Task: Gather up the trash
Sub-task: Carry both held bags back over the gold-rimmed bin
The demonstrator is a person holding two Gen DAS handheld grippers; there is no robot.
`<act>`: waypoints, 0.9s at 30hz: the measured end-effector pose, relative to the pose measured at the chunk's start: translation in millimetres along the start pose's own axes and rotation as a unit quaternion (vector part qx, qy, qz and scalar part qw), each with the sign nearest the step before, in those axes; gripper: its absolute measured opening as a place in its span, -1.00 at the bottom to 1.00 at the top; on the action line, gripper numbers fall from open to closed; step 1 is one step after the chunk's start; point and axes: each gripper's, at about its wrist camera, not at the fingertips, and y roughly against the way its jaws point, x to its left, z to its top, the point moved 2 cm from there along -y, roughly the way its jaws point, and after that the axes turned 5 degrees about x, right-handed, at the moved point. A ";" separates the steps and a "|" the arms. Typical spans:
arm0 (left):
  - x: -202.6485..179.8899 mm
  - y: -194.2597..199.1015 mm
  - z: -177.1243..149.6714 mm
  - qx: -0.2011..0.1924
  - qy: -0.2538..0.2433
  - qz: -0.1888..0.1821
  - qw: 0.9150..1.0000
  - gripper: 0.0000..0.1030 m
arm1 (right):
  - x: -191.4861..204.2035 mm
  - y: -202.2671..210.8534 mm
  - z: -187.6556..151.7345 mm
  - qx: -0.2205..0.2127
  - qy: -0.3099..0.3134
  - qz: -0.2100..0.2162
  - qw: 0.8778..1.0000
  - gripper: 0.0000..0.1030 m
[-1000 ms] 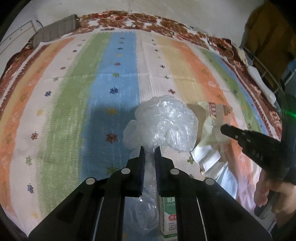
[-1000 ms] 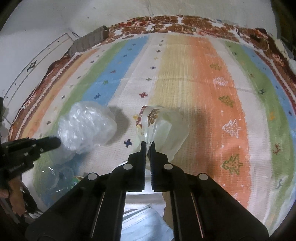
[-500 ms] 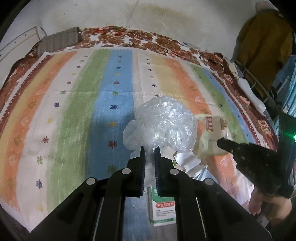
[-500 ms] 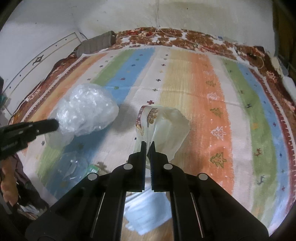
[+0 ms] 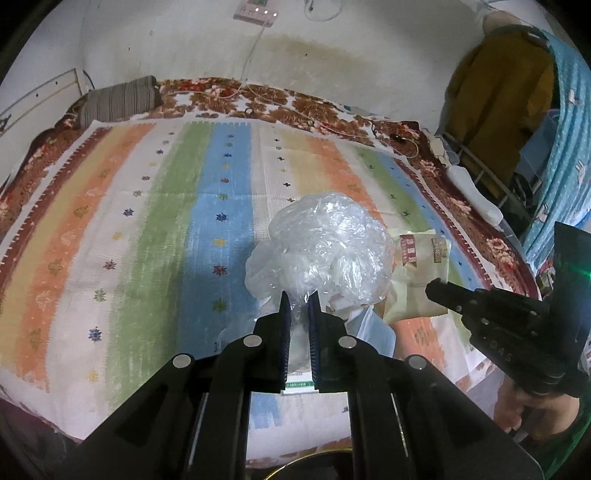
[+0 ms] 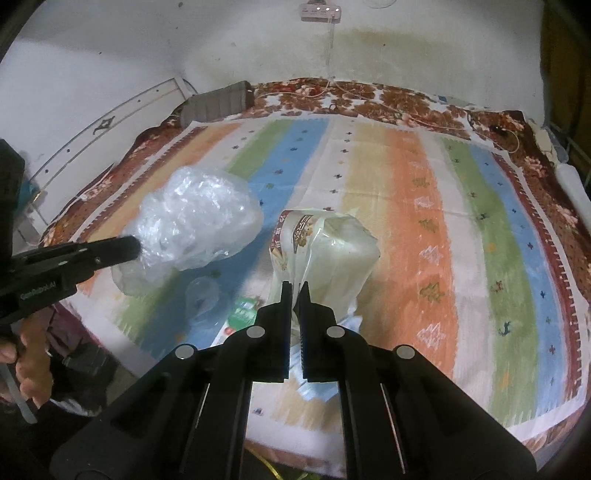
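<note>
My left gripper (image 5: 298, 295) is shut on a crumpled clear plastic bag (image 5: 325, 251) and holds it above the striped bed cover (image 5: 147, 240). The bag also shows in the right wrist view (image 6: 195, 229), with the left gripper (image 6: 136, 245) at its side. My right gripper (image 6: 294, 286) is shut on a cream snack wrapper (image 6: 325, 254) with brown print, lifted off the cover. That wrapper (image 5: 421, 273) and the right gripper (image 5: 430, 288) show at the right of the left wrist view.
A clear plastic cup (image 6: 201, 295), a green-and-white carton (image 6: 242, 314) and white paper (image 6: 317, 391) lie near the bed's front edge. A grey striped pillow (image 5: 118, 101) lies at the far left. Clothes (image 5: 498, 92) hang at the right. The wall holds a power strip (image 6: 320, 12).
Both grippers have risen and pulled back from the bed with their bags held. More of the wall and the bed's front edge now shows.
</note>
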 end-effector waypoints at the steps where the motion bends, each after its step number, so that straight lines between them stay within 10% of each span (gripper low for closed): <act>1: 0.5 3.3 -3.2 -0.001 0.000 0.001 1.000 -0.85 | 1.9 1.6 -4.1 0.004 -0.001 0.000 1.000 -0.94; 27: -12.6 50.0 -67.1 -0.021 0.038 -0.022 0.999 -0.85 | 45.2 54.6 -73.5 0.010 -0.009 0.009 1.000 -0.94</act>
